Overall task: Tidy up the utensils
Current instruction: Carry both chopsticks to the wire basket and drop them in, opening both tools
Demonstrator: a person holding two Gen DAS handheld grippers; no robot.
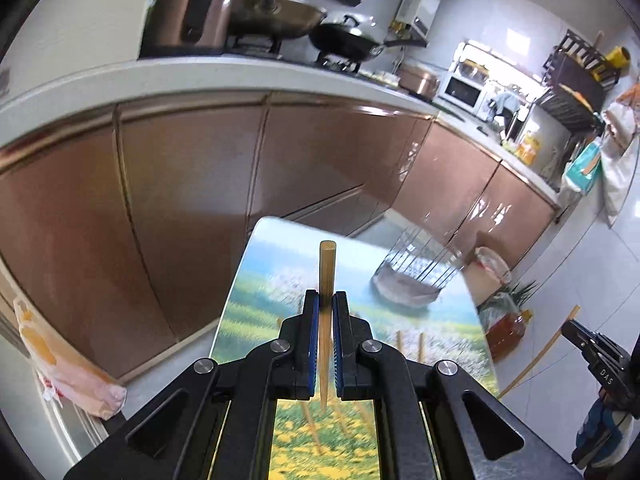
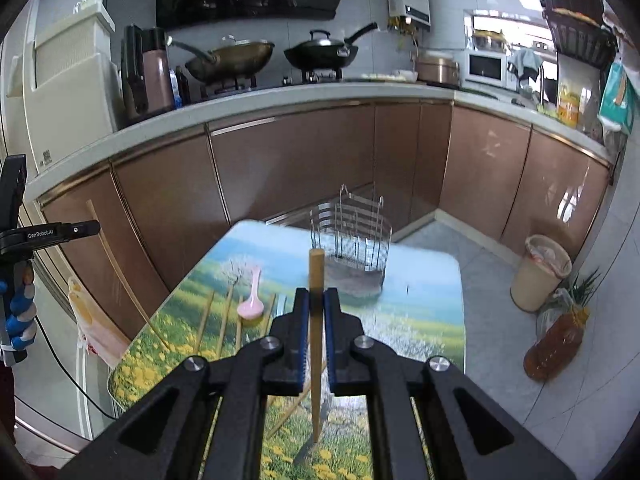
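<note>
My left gripper (image 1: 326, 300) is shut on a bamboo chopstick (image 1: 327, 272) that stands up between its blue pads, above the table with the flower-meadow print (image 1: 280, 264). My right gripper (image 2: 316, 296) is shut on a second chopstick (image 2: 316, 268), held the same way. A wire utensil basket (image 2: 352, 240) stands at the far end of the table (image 2: 420, 320); in the left wrist view the basket (image 1: 416, 272) sits to the right. Several loose chopsticks (image 2: 224, 316) and a pink spoon (image 2: 251, 304) lie on the table's left part. The right gripper and its chopstick (image 1: 536, 356) show at the left view's right edge.
Brown kitchen cabinets (image 2: 300, 160) run behind the table under a white counter with woks (image 2: 320, 52) on a stove. A lined bin (image 2: 540, 272) and a bottle of oil (image 2: 560, 344) stand on the tiled floor at right. The other gripper's body (image 2: 44, 234) shows at left.
</note>
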